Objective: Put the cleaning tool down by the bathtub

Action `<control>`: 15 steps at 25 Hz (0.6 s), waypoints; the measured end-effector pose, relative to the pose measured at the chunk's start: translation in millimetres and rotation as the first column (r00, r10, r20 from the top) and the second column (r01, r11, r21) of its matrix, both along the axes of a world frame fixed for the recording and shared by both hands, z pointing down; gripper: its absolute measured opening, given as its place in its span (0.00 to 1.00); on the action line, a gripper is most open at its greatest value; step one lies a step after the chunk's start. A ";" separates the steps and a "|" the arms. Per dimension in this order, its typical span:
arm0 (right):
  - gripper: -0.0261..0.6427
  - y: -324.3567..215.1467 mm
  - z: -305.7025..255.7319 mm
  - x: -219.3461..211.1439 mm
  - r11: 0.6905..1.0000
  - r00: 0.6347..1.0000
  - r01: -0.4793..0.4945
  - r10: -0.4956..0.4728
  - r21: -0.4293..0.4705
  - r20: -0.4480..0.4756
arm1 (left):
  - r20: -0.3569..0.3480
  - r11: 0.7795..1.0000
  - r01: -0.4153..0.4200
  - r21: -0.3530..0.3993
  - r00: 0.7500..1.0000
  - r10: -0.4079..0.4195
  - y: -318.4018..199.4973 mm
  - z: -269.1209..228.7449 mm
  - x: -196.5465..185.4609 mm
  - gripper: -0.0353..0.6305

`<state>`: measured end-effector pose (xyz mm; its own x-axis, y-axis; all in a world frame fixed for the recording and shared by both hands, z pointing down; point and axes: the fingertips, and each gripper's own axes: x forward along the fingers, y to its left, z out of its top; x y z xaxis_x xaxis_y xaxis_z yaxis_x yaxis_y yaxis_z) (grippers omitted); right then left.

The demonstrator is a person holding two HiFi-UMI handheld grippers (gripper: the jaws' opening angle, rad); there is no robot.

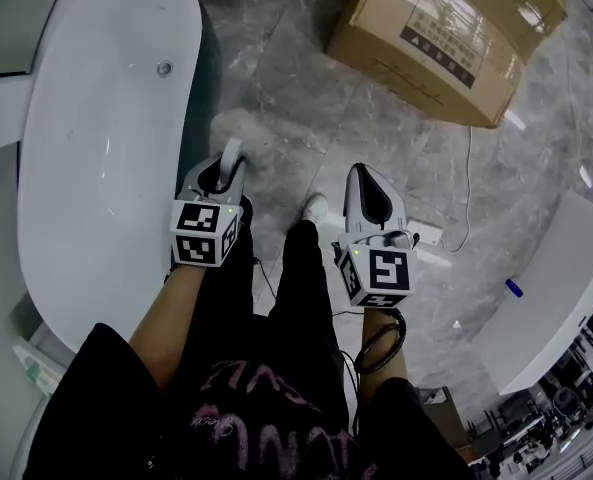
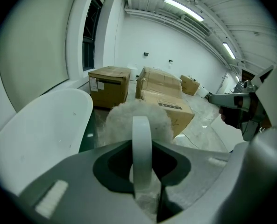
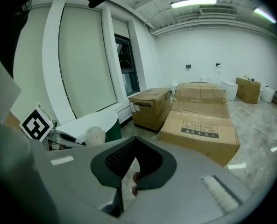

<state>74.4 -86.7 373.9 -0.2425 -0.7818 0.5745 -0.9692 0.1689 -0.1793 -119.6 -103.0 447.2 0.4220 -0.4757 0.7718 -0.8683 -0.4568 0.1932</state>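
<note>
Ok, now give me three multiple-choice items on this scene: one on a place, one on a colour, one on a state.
1. Where is the bathtub?
A. At the person's left, beside the left tongs
B. Far off at the person's right
C. Up on a shelf

2. What colour is the cleaning tool's fluffy head?
A. Red
B. White
C. Blue

3. What state are the left tongs in?
A. Open and empty
B. Open round the fluffy head
C. Shut on the tool's handle

Answers: 1 A, the head view shows the tub along that side; 2 B, the fluff is white in both views; 3 C, the handle stands clamped between the jaws.
</note>
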 end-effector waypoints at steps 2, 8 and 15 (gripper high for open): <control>0.07 -1.0 13.9 -4.5 1.000 1.000 0.007 -0.006 -0.017 0.003 | 0.011 1.000 -0.002 -0.014 1.000 0.002 -3.6 14.4 -3.8 0.19; 0.07 -9.0 60.9 -12.5 0.998 1.000 0.026 -0.026 -0.050 0.014 | 0.044 0.998 -0.002 -0.069 0.999 0.005 -6.8 73.3 -5.8 0.19; 0.07 -15.4 117.8 -6.6 0.997 1.000 -0.005 0.007 -0.079 0.030 | 0.079 0.995 0.006 -0.101 0.997 0.002 -7.6 133.2 -12.3 0.19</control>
<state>67.8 -102.1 491.7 -0.2560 -0.7358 0.6269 -0.9641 0.1472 -0.2210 -131.9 -110.6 580.5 0.3568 -0.3941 0.8470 -0.8836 -0.4366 0.1691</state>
